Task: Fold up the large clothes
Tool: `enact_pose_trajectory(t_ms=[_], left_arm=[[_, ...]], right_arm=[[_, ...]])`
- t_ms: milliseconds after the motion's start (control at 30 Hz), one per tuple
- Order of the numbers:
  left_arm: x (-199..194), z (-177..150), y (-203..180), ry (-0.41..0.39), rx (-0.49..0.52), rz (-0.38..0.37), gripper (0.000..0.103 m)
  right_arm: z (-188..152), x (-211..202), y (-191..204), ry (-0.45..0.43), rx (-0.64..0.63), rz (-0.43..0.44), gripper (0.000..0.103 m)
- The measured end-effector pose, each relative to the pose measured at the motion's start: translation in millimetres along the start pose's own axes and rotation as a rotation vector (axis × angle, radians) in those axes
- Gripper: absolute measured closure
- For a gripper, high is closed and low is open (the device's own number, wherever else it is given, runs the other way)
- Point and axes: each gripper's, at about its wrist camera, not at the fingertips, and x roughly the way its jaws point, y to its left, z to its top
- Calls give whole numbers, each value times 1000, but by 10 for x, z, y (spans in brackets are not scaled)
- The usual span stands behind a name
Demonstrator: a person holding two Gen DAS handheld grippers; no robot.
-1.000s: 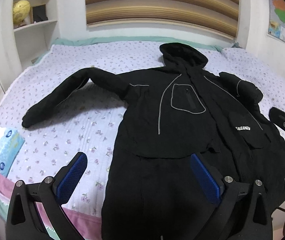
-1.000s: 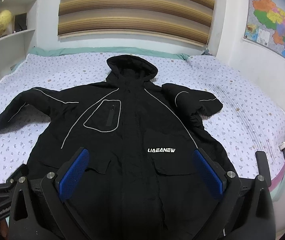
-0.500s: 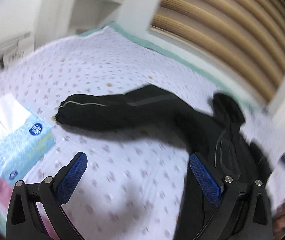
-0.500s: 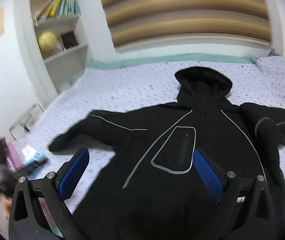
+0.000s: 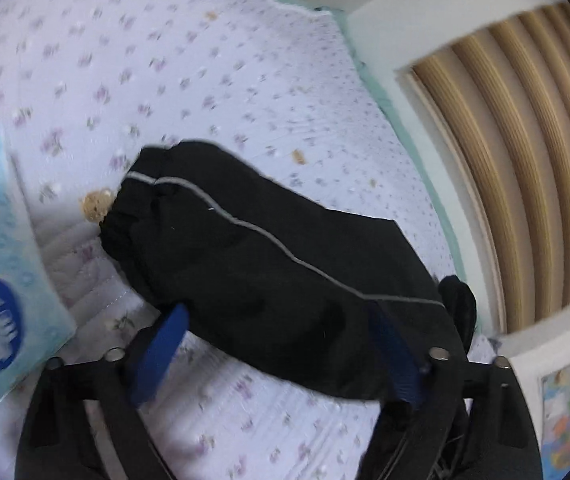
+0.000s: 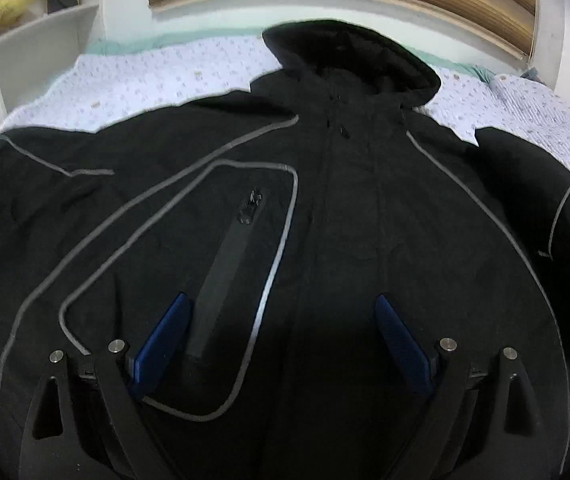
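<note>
A large black hooded jacket (image 6: 357, 208) with grey piping lies face up on the bed. Its outstretched sleeve (image 5: 253, 256) fills the middle of the left wrist view, cuff towards the upper left. My left gripper (image 5: 281, 344) is open and straddles the sleeve close above it, one blue pad on each side. My right gripper (image 6: 285, 332) is open and hovers low over the chest, next to the zipped chest pocket (image 6: 229, 264). The hood (image 6: 349, 56) lies at the far end. The other sleeve (image 6: 541, 200) is folded in at the right.
The bed (image 5: 205, 64) has a pale floral quilt. A light blue tissue box (image 5: 1, 280) sits just left of the sleeve cuff. A striped blind (image 5: 525, 152) and wall lie beyond the bed, with a white shelf (image 6: 45, 28) at the far left.
My left gripper has swung left and dropped close onto the outstretched sleeve. My right gripper has moved forward and down over the jacket's chest. Both stay open.
</note>
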Motion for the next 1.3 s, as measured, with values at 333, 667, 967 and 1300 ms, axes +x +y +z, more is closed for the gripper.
enact_pose_trajectory(t_ms=[333, 667, 967, 1300], left_arm=[[-306, -267, 217, -119, -82, 25, 14], [271, 265, -160, -118, 127, 150, 77], [69, 702, -746, -264, 546, 246, 79], [318, 366, -884, -217, 629, 325, 79]], right_arm=[[-3, 16, -27, -1, -1, 19, 3], [-15, 5, 30, 4, -16, 1, 3], [-14, 11, 39, 8, -29, -5, 0], [-20, 11, 39, 7, -27, 2, 0]])
